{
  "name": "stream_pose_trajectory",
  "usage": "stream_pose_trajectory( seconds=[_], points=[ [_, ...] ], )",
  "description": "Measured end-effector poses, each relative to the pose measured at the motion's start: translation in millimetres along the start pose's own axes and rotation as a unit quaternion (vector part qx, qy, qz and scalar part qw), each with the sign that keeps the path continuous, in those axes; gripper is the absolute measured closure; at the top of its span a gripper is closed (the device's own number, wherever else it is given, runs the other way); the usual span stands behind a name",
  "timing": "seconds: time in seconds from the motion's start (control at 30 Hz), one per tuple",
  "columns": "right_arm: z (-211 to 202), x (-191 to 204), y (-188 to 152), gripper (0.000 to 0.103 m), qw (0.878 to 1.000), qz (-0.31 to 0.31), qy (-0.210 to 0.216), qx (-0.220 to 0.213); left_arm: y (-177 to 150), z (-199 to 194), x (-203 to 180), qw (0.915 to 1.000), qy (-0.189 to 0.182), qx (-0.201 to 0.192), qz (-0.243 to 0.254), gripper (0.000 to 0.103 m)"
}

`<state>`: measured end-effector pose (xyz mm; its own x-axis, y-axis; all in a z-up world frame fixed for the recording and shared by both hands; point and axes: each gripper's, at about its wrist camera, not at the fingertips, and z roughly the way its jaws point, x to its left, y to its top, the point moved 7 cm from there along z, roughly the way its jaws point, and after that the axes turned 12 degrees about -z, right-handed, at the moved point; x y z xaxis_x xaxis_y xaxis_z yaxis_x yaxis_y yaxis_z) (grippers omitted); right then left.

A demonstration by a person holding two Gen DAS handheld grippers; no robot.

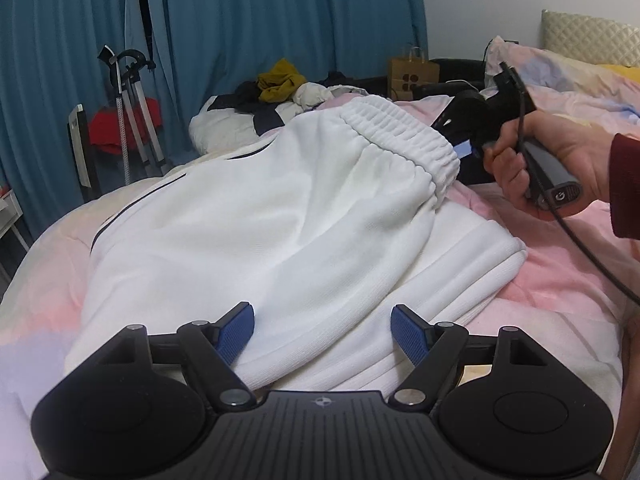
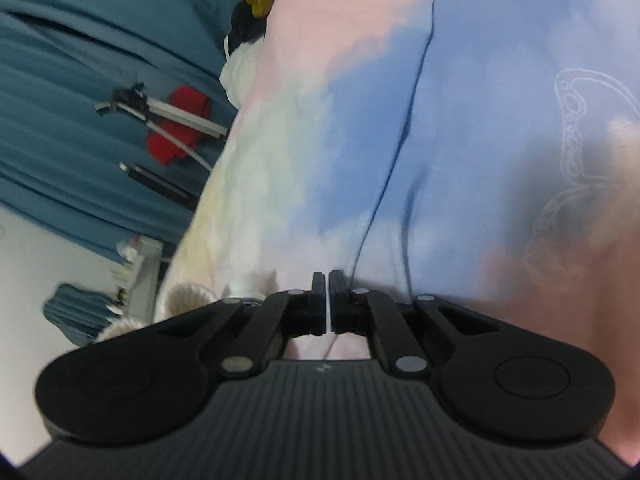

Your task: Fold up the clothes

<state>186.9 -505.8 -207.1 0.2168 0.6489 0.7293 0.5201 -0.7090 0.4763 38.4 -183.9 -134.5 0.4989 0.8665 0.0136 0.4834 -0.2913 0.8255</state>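
Observation:
White sweatpants (image 1: 260, 220) lie folded over on the pastel duvet (image 1: 560, 272). Their elastic waistband (image 1: 400, 136) stands raised at the far right. My left gripper (image 1: 322, 318) is open low over the near fold, with the cloth between its blue pads (image 1: 236, 332) but not pinched. A hand (image 1: 560, 156) holds my right gripper (image 1: 464, 148) on its side, tip against the waistband's right end. In the right wrist view, that right gripper (image 2: 328, 280) is shut with only a thin slit and no cloth visible between the pads. A ribbed white edge (image 2: 182, 292) shows beside its left finger.
A pile of clothes (image 1: 280, 88) with a mustard garment sits at the bed's far end, beside a paper bag (image 1: 412, 72). Pillows (image 1: 580, 68) lie at the right. A tripod (image 1: 132, 112) and red cloth stand before blue curtains (image 1: 240, 20). A cable (image 1: 592, 264) trails from the right gripper.

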Motion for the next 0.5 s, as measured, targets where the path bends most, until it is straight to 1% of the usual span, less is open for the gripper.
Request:
stream_pose_trajectory(
  seconds=[0.13,0.23,0.33,0.37,0.4,0.43,0.47,0.5],
  points=[
    [-18.2,35.7,3.5,0.095,0.998,-0.055,0.035,-0.011,2.2,0.1,-0.2,1.0,0.003,0.0,0.001,0.025],
    [-36.9,60.7,0.1,0.094,0.994,-0.096,0.049,-0.015,2.2,0.2,-0.8,1.0,0.008,0.0,0.004,0.025],
    [-57.6,80.3,-7.3,0.089,0.991,-0.121,0.062,-0.016,1.6,-0.1,-1.1,0.9999,0.011,-0.002,0.006,0.024],
    [-65.4,86.4,-10.1,0.078,0.989,-0.128,0.069,-0.018,1.5,0.0,-1.3,0.9999,0.011,-0.002,0.007,0.024],
    [-73.3,92.5,-12.7,0.059,0.987,-0.136,0.077,-0.021,1.4,0.0,-1.4,0.9999,0.012,-0.002,0.007,0.024],
    [-81.2,98.6,-15.3,0.047,0.986,-0.143,0.086,-0.025,1.7,0.1,-1.4,0.9999,0.012,-0.002,0.007,0.024],
    [-86.3,104.9,-18.5,0.029,0.983,-0.152,0.096,-0.025,2.1,0.2,-1.2,0.9999,0.013,-0.001,0.007,0.024],
    [-88.5,111.6,-22.4,0.023,0.981,-0.162,0.108,-0.023,2.5,0.3,-0.9,0.9999,0.012,-0.001,0.006,0.024]
  ],
)
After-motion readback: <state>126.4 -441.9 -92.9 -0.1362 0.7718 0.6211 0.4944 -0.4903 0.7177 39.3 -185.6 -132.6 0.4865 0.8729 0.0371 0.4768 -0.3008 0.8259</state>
